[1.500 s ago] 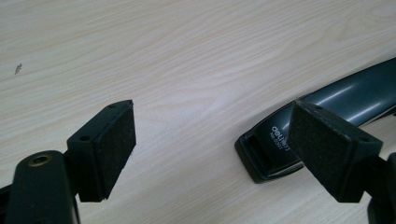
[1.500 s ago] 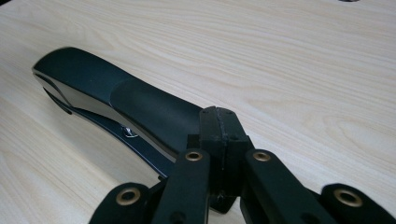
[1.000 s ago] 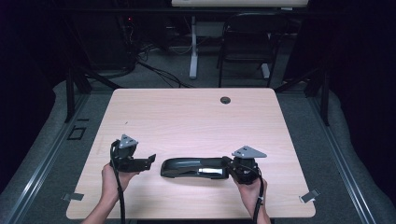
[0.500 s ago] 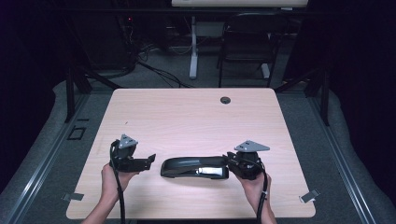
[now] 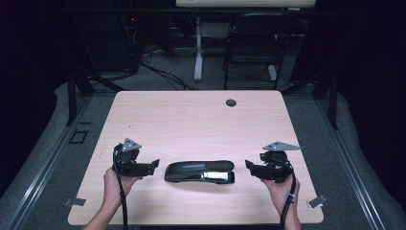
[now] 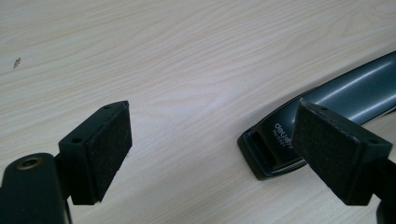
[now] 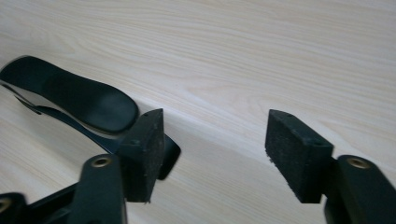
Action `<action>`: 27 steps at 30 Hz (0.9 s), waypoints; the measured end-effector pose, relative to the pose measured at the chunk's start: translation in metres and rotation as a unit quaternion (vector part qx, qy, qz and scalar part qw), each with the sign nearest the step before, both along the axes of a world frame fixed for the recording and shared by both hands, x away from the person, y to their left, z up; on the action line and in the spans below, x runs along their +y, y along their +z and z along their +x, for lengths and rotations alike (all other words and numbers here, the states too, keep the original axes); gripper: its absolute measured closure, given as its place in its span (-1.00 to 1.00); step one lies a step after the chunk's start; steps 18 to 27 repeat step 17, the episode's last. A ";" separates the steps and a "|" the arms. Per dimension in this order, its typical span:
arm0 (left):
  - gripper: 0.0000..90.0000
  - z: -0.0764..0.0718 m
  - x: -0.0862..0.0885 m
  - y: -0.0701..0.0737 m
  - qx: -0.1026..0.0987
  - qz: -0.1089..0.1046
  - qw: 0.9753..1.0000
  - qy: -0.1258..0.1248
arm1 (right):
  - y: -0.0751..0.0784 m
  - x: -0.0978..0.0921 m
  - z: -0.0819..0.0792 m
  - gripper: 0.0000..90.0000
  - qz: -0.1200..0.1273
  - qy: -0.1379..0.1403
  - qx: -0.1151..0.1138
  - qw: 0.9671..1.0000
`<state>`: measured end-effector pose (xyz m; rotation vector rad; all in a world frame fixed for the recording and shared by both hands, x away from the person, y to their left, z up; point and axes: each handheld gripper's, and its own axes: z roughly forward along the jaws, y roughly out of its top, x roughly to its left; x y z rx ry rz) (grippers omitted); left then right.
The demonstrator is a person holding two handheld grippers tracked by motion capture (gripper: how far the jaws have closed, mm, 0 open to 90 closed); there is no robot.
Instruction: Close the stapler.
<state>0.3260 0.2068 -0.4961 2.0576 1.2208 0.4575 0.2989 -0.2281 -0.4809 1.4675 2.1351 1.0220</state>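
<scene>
A black stapler (image 5: 199, 171) lies flat near the table's front edge, lengthwise left to right. My left gripper (image 5: 154, 165) is just left of it, open, a small gap away. In the left gripper view the stapler's hinge end (image 6: 280, 140) sits behind the right pad (image 6: 338, 158), and the gripper (image 6: 212, 156) holds nothing. My right gripper (image 5: 248, 166) is open a little right of the stapler's front end. The right gripper view has the stapler's rounded front end (image 7: 79, 100) behind the left pad (image 7: 147, 149), with bare table between the pads of the gripper (image 7: 222, 156).
The light wood table (image 5: 191, 124) has a round dark grommet (image 5: 231, 102) near its far edge. A chair (image 5: 251, 45) and a desk leg (image 5: 197, 48) stand on the floor beyond the table. Cables trail from both grippers toward the front edge.
My right gripper has let go of the stapler's front end and pulled back to the right. The stapler and the left gripper have stayed where they were.
</scene>
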 end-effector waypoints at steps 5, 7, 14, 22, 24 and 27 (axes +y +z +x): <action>-0.73 0.001 0.002 -0.001 0.002 -0.001 1.000 0.003 | -0.007 -0.016 0.000 -0.45 -0.003 -0.012 0.026 1.000; -0.73 0.001 0.003 -0.001 0.005 0.000 1.000 0.002 | -0.011 -0.020 0.000 -0.49 -0.001 -0.015 0.033 0.999; -0.74 0.001 0.003 -0.003 0.008 0.003 1.000 0.001 | -0.015 -0.022 0.001 -0.63 -0.015 -0.016 0.047 0.999; -0.75 0.001 0.003 -0.003 0.010 0.001 1.000 0.003 | -0.016 -0.020 0.003 -0.66 -0.017 -0.011 0.049 0.999; -0.75 0.001 0.003 -0.003 0.010 0.001 1.000 0.003 | -0.016 -0.020 0.003 -0.66 -0.017 -0.011 0.049 0.999; -0.75 0.001 0.003 -0.003 0.010 0.001 1.000 0.003 | -0.016 -0.020 0.003 -0.66 -0.017 -0.011 0.049 0.999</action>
